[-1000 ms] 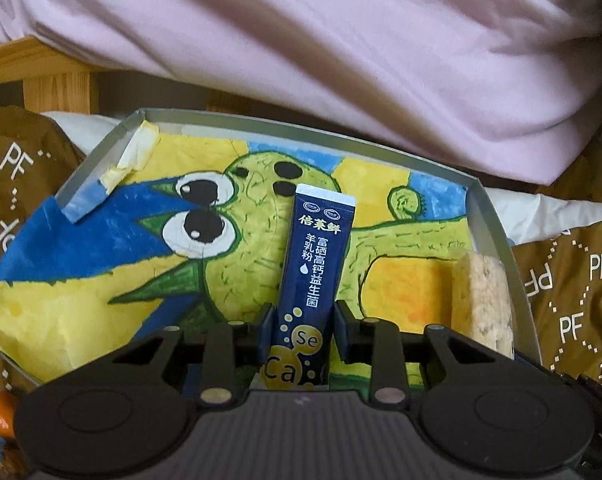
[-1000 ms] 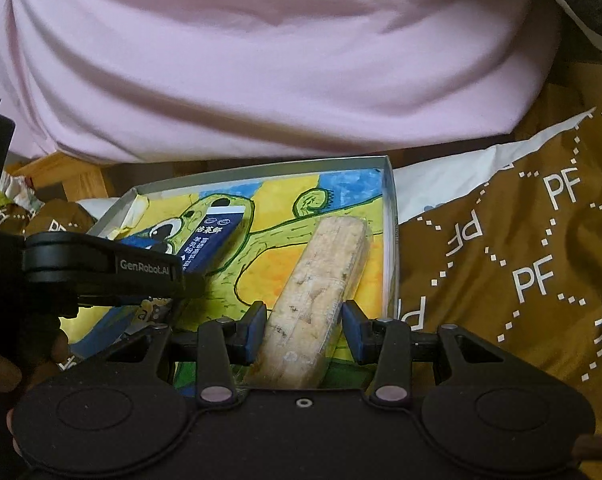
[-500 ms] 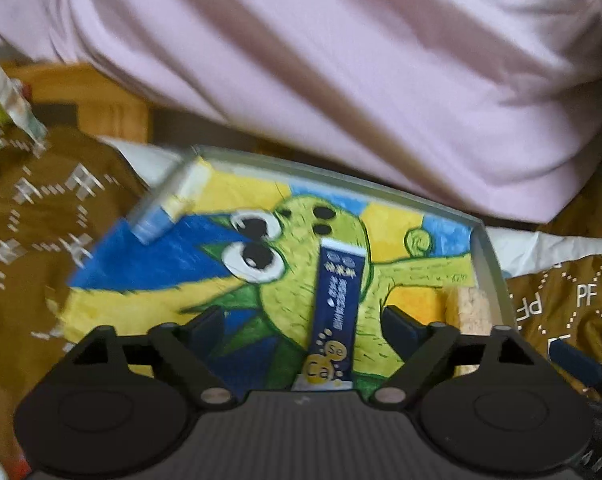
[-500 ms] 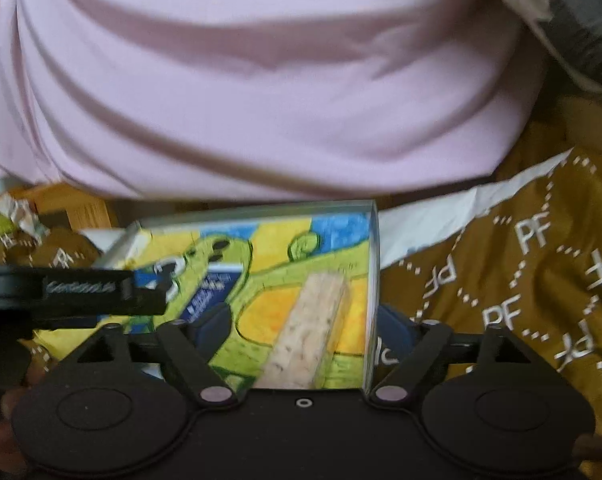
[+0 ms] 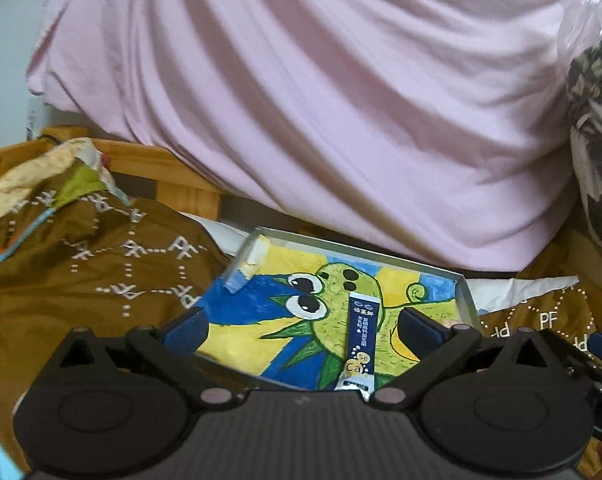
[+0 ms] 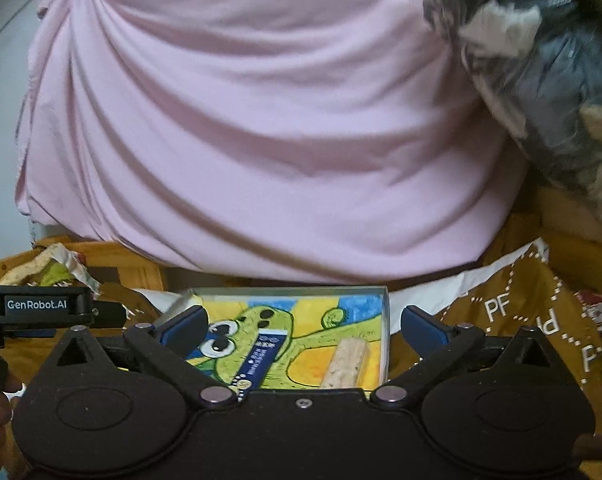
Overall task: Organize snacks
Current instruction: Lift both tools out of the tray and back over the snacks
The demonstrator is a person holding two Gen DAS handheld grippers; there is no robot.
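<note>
A blue sachet (image 5: 360, 340) and a pale snack bar (image 6: 347, 362) lie side by side, apart, in a shallow tray (image 6: 385, 320) lined w/ a green cartoon drawing. Left gripper (image 5: 301, 326) and right gripper (image 6: 303, 326) hang above the tray's near edge, jaws opening wide, nothing between them. Brown "PF" cloth (image 5: 101, 272) surrounds the tray, w/ pink fabric (image 5: 321, 100) behind.

You have a thin, matt grey metal-looking tray (image 5: 466, 300) lined with a painted paper picture (image 5: 257, 332). The blue sachet (image 5: 360, 344) looks glossy, the pale snack bar (image 6: 347, 364) rough and grainy. Far off, pink cloth (image 5: 321, 120) hangs soft and creased; the brown bag (image 5: 101, 264) looks smooth.
</note>
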